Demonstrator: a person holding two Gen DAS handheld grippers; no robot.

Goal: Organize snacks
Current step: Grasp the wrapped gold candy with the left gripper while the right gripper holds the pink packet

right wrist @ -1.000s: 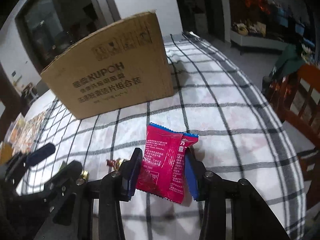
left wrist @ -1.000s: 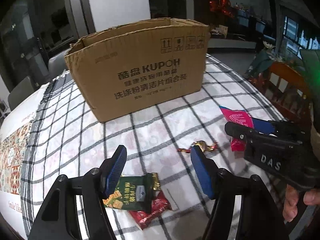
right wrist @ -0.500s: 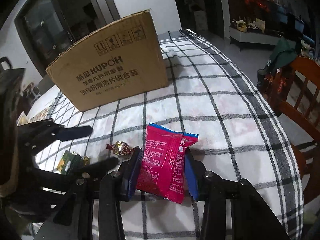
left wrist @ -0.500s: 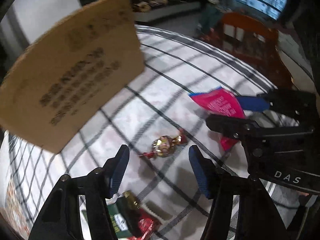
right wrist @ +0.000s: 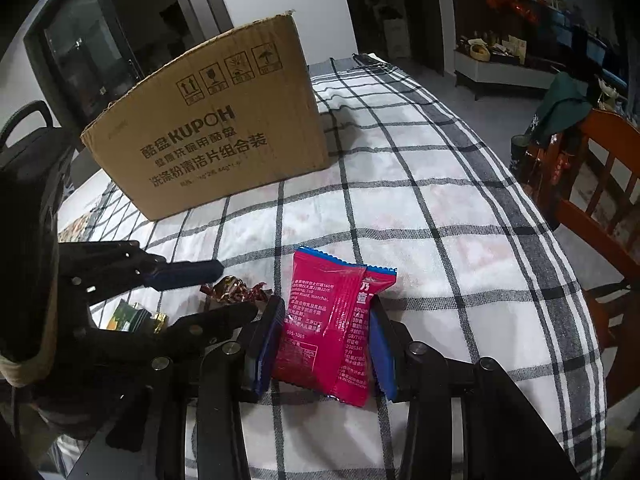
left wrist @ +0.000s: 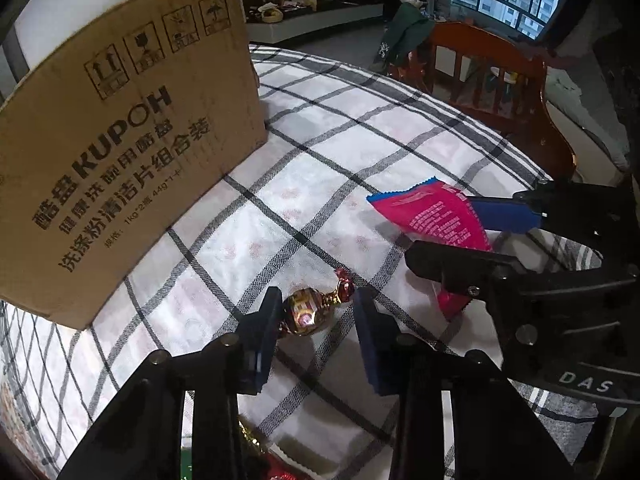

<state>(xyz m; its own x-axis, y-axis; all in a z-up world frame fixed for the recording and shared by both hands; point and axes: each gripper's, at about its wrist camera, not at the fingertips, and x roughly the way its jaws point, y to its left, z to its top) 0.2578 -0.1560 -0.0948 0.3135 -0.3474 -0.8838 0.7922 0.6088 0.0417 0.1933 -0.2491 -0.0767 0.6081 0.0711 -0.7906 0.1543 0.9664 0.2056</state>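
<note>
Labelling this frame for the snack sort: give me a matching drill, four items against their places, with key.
Items:
1. candy
2. pink packet
3. box
4. green packet

Places:
A. stands at the far side of the checked cloth
B. between the left gripper's fingers, right one not yet touching it
C. clamped in the right gripper
D. on the cloth under the left gripper, partly hidden

Pairs: 1-B, 2-C, 3-A, 4-D

Bare checked cloth [right wrist: 420, 208] right of cardboard box [right wrist: 216, 136] blocking far-left.
</note>
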